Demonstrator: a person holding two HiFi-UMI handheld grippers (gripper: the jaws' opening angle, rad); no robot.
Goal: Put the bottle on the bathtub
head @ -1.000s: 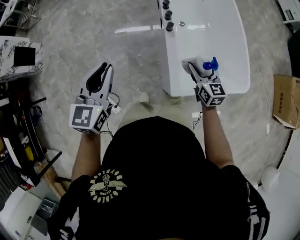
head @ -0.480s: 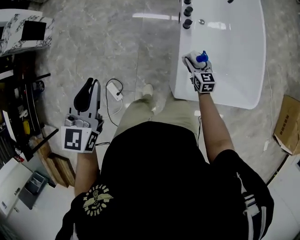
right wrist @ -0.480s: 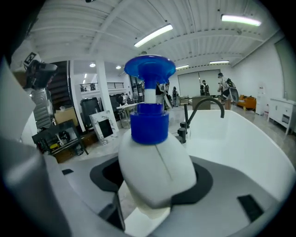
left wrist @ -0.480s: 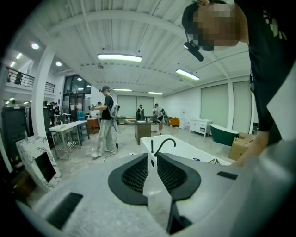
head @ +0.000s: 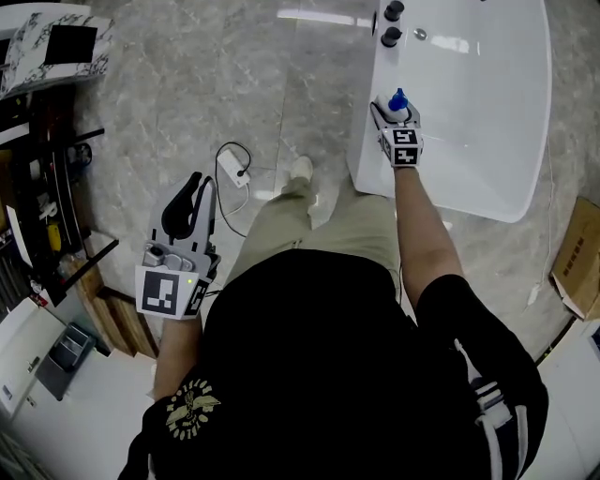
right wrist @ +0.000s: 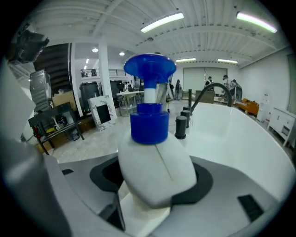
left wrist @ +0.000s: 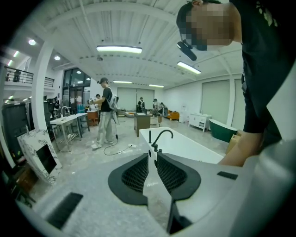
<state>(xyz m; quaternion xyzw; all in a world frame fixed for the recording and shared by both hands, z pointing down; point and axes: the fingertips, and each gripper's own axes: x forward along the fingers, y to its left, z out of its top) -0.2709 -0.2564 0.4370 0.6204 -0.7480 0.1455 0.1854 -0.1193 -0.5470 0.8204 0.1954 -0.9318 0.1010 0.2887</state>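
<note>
A white bottle [right wrist: 155,169] with a blue pump cap [right wrist: 149,95] sits between the jaws of my right gripper [right wrist: 155,190], which is shut on it. In the head view that right gripper [head: 394,117] holds the bottle [head: 397,100] over the near-left rim of the white bathtub [head: 487,112]. My left gripper [head: 192,202] hangs low at my left side over the floor, far from the tub. Its jaws stand almost together with only a thin slit, nothing between them; the left gripper [left wrist: 152,173] points toward the tub's black tap [left wrist: 159,138].
Black tap knobs [head: 392,24] stand on the tub's rim beyond the bottle. A white plug and cable [head: 230,169] lie on the grey tiled floor. Shelving and clutter [head: 42,216] line the left side. A cardboard box [head: 577,258] lies at the right. People stand far off.
My right gripper has carried the bottle further forward over the tub's rim. The left gripper has stayed low at my side.
</note>
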